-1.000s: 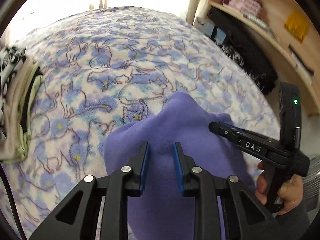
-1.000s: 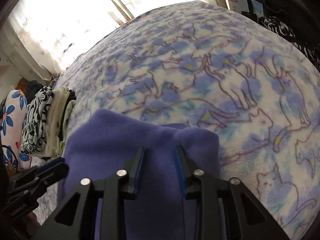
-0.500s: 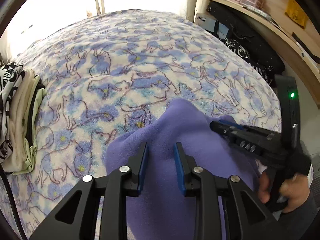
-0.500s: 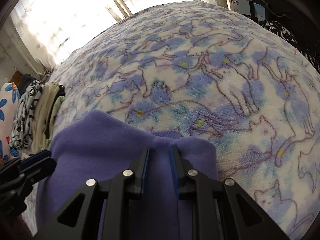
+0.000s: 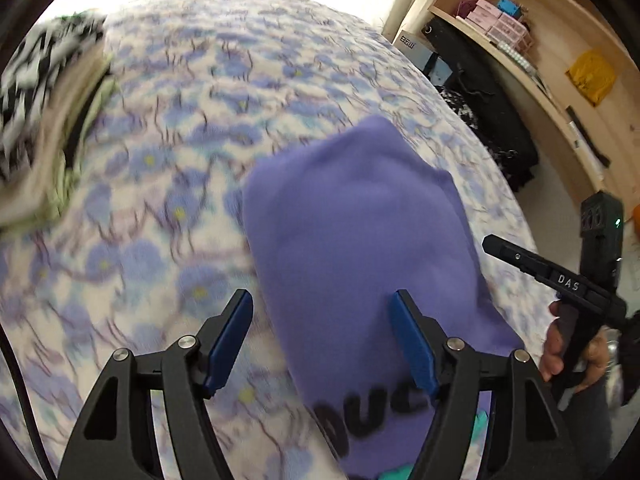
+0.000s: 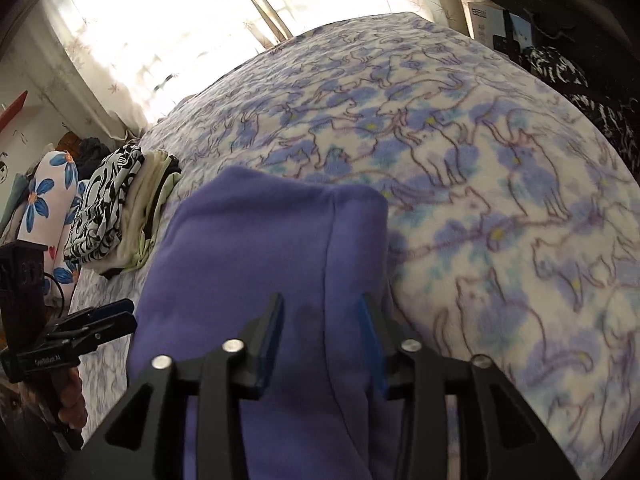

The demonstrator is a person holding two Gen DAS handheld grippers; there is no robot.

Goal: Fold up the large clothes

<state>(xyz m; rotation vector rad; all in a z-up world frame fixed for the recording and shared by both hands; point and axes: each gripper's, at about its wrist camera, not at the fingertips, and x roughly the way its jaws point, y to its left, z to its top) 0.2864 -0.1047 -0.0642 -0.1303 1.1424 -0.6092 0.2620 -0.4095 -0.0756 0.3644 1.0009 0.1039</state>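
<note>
Both claws have just been opening: the left claw (image 5: 322, 340) stands wide over the purple sweatshirt (image 5: 360, 224), the right claw (image 6: 320, 334) parted above it, gripping nothing. The garment lies folded on the cat-print bed blanket (image 6: 500, 184); I'd pull both straight back so the fingers don't snag the fleece. Beyond, a stack of folded clothes (image 6: 120, 208) waits near the bed's edge.

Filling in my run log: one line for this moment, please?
stage: fold laid, release | left gripper: jaws just opened, off purple garment | right gripper: jaws just opened, off garment | garment: on cat-print blanket

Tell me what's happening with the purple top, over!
Both grippers, left and right, just opened, jaws clear of cloth. Purple top lies folded on the cat blanket. Nothing in the way; folded pile sits beside it.
</note>
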